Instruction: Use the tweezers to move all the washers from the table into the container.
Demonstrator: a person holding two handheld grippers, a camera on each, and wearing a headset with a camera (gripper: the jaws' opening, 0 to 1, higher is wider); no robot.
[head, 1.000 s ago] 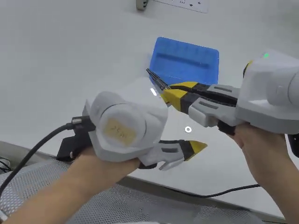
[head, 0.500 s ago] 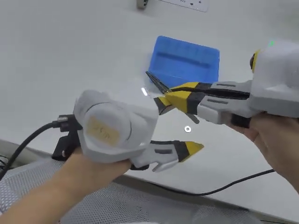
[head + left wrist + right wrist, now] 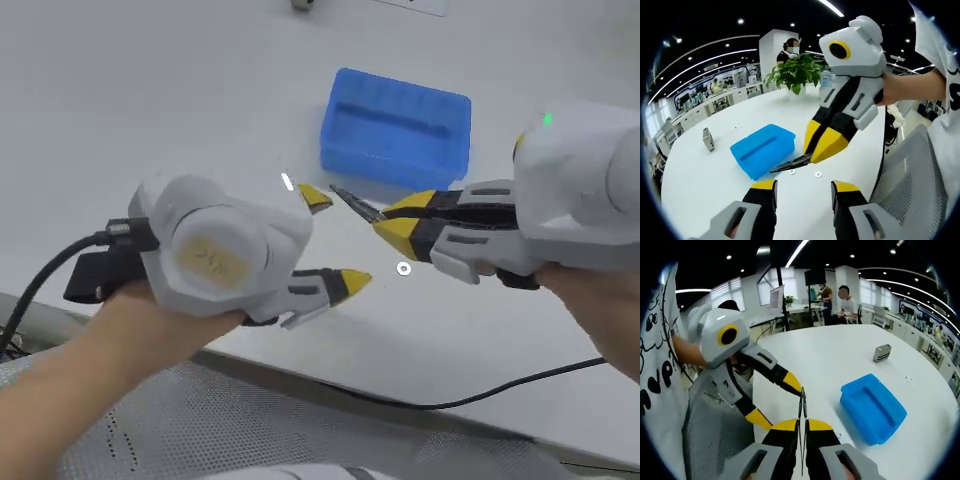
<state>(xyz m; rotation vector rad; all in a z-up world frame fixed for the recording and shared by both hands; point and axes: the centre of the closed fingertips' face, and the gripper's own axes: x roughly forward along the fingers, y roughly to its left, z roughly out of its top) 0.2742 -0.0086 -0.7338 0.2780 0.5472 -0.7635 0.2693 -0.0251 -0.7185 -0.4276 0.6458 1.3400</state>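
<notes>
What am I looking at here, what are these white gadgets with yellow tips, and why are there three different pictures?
A person holds a white two-jaw tool in each hand. One picture comes from a headset camera looking down at the white table. The two round ones come from cameras riding on each tool. The left tool has its yellow-tipped jaws open and holds nothing. The right tool is shut on thin black tweezers. On the table lie a blue plastic container and small silver ring-shaped washers, two of them in the left tool's view. The washers are meant to go into the container.
</notes>
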